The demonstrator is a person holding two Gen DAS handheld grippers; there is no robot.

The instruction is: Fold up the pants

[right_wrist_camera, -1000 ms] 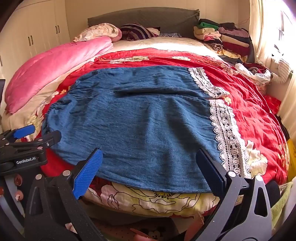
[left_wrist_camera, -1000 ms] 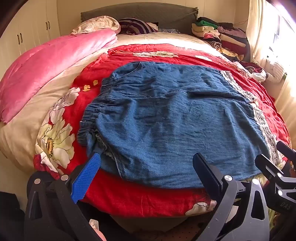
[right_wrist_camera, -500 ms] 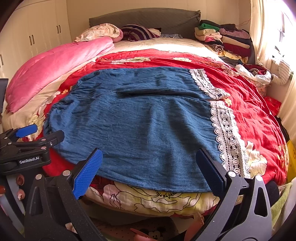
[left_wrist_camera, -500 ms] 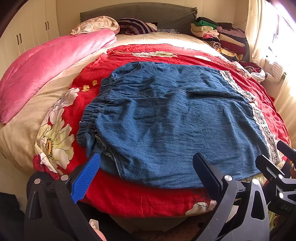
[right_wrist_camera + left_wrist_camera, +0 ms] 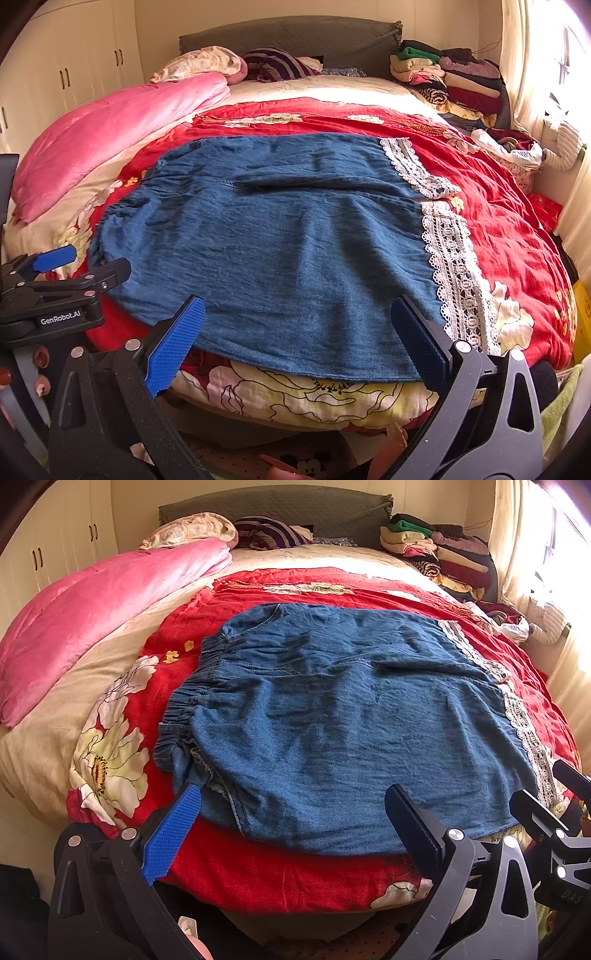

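Observation:
Blue denim pants [image 5: 343,716] [image 5: 280,240] lie spread flat on the red floral bedspread [image 5: 280,871], elastic waistband to the left, white lace hems [image 5: 454,266] to the right. My left gripper [image 5: 295,827] hangs open just short of the pants' near edge by the waistband corner, nothing between its fingers. My right gripper [image 5: 299,343] is open too, over the near edge toward the lace hem, and holds nothing. Each gripper shows at the side of the other's view: the right gripper [image 5: 550,808] and the left gripper [image 5: 81,266].
A pink quilt [image 5: 92,616] lies along the bed's left side. Pillows [image 5: 192,530] rest at the headboard, and a stack of folded clothes [image 5: 443,554] sits at the back right. White cupboards [image 5: 66,81] stand left; a bright curtained window [image 5: 546,66] is right.
Both grippers have drifted slightly forward and up toward the bed; the pants lie unchanged and neither gripper has closed.

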